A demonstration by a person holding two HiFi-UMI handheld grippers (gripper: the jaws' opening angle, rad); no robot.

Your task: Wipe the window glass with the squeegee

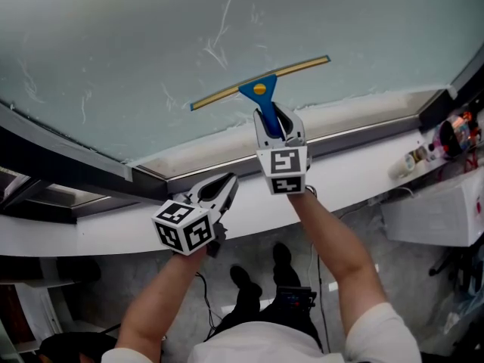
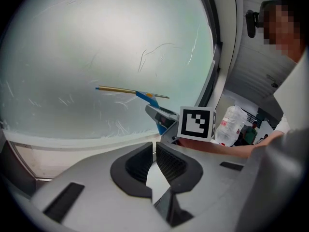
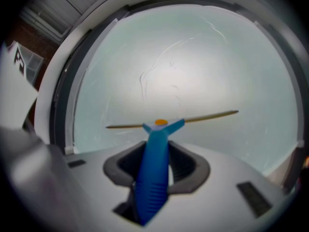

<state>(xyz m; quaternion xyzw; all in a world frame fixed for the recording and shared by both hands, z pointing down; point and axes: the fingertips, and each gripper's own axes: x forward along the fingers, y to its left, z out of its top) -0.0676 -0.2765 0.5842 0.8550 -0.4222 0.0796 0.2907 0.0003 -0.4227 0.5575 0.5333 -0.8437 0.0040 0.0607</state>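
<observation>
A squeegee (image 1: 261,88) with a blue handle and a long brass-coloured blade lies against the frosted window glass (image 1: 151,29), low on the pane. My right gripper (image 1: 280,125) is shut on its blue handle (image 3: 153,173); the blade (image 3: 203,117) spans the glass just ahead of the jaws. The same squeegee (image 2: 140,94) shows in the left gripper view, right of centre. My left gripper (image 1: 227,187) hangs below the window frame, left of the right one, shut with nothing between its pads (image 2: 166,163).
A dark window frame (image 1: 91,161) and a white sill (image 1: 355,176) run below the glass. Small bottles and clutter (image 1: 446,138) sit at the sill's right end. A clear plastic bottle (image 2: 231,124) stands at the right. The glass carries thin streaks (image 1: 215,48).
</observation>
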